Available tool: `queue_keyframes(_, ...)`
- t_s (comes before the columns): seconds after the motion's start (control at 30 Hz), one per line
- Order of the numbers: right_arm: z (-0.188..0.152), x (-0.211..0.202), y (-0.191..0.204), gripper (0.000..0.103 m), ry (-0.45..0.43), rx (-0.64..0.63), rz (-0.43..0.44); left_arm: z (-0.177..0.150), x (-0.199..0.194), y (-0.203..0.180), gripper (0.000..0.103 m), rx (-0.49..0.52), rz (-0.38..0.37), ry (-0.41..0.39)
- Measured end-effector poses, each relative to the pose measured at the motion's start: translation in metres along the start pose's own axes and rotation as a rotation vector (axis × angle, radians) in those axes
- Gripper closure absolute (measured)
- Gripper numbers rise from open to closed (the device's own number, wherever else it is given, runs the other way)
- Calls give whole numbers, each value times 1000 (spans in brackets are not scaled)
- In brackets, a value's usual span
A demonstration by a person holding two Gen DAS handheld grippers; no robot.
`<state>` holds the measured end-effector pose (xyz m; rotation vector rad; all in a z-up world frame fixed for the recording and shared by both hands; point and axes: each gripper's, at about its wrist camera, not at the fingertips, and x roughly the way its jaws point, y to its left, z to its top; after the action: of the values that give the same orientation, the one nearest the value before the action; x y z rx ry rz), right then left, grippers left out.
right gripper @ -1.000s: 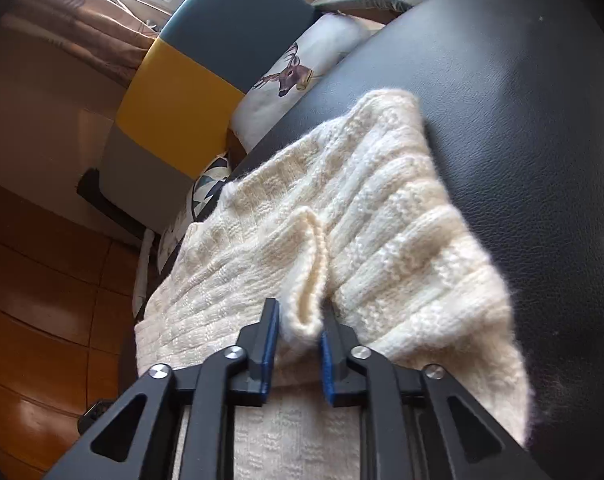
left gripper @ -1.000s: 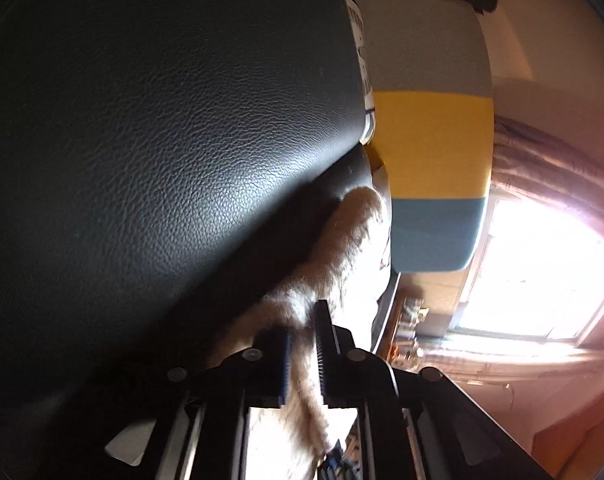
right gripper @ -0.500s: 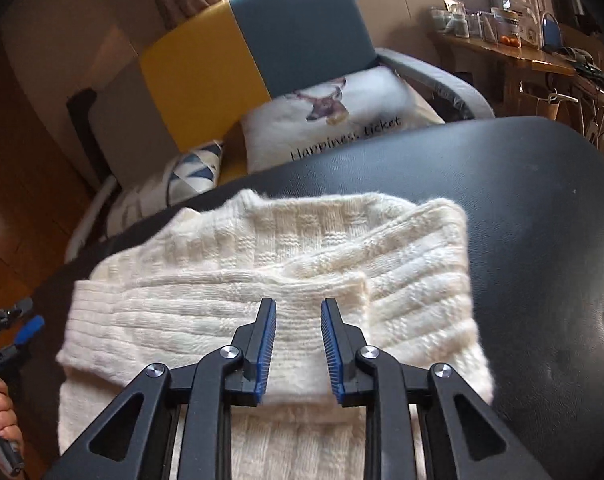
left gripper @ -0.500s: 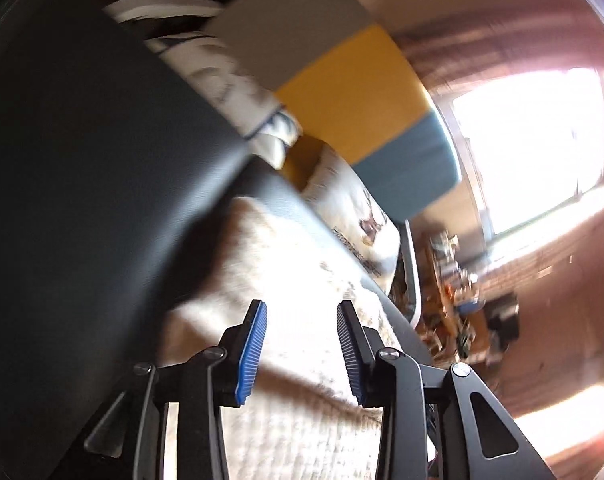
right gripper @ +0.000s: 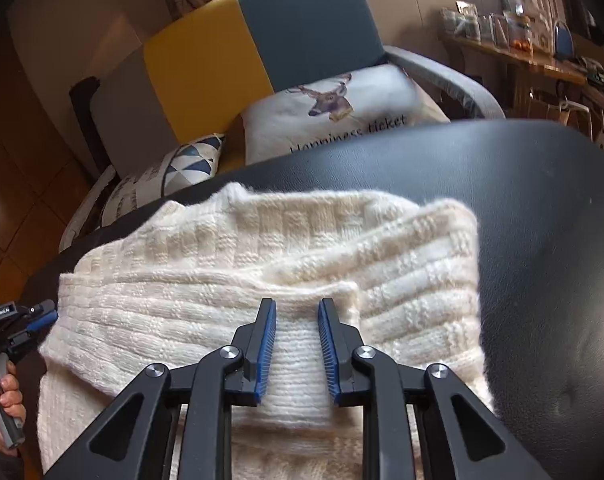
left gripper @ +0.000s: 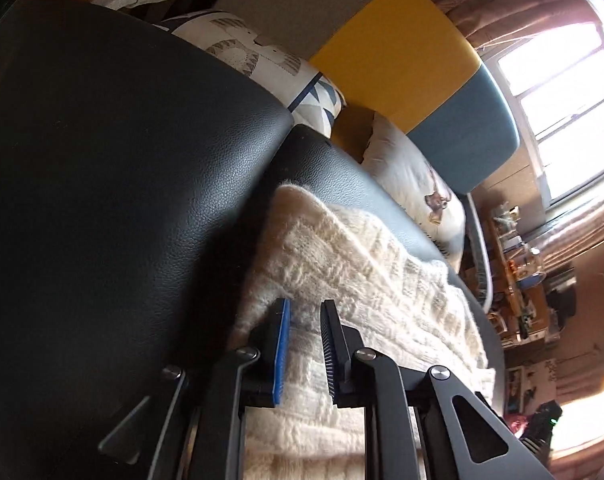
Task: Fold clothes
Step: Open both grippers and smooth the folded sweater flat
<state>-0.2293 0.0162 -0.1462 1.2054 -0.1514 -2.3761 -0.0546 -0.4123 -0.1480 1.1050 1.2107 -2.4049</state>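
Note:
A cream knitted sweater [right gripper: 270, 264] lies folded on a black leather seat [right gripper: 541, 208]. My right gripper [right gripper: 297, 308] is open and empty, its jaws just above the folded edge at the sweater's near middle. My left gripper [left gripper: 305, 310] is open and empty at the sweater's [left gripper: 373, 280] left edge, close to the leather surface [left gripper: 122, 184]. In the right wrist view the left gripper [right gripper: 20, 320] shows at the far left edge, held by a hand [right gripper: 2, 396].
Behind the seat stands an armchair [right gripper: 262, 44] in grey, yellow and teal, with a deer cushion [right gripper: 341, 108] and a blue triangle cushion [right gripper: 174, 168]. A cluttered wooden shelf [right gripper: 521, 40] is at the back right. A bright window [left gripper: 561, 88] is beyond.
Both grippers have opened and let go of the sweater, which now lies folded flat. The left gripper has swung round from the dark leather to face the sweater's edge.

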Motion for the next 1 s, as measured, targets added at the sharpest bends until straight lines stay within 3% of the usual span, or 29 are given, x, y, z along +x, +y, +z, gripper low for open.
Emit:
queue_keyframes(0.13,4,-10,12,82,-29,-33,14,9,-12,-6,80,37,-15,-38)
queue_keyframes(0.27,7,-11,10,80,-14,17,79,23,-13,-7,78,76,74,-60)
queue_keyframes(0.4,8,-6,2,80,10,69,102,44,5,5,63,43,32,21)
queue_keyframes(0.57,6,3,-4,80,33,94,79,54,36,7,59,56,-24,117)
queue_keyframes(0.67,5,6,1,80,36,52,55,55,43,5,62,75,-20,119)
queue_keyframes(0.7,5,8,4,80,38,33,46,55,42,3,78,97,-8,108)
queue_keyframes(0.73,5,12,5,80,53,26,34,55,41,0,83,121,6,95)
queue_keyframes(0.87,4,23,9,80,73,8,10,47,36,-16,88,221,126,32)
queue_keyframes(1.0,6,23,8,80,77,6,6,47,38,-13,85,192,175,21)
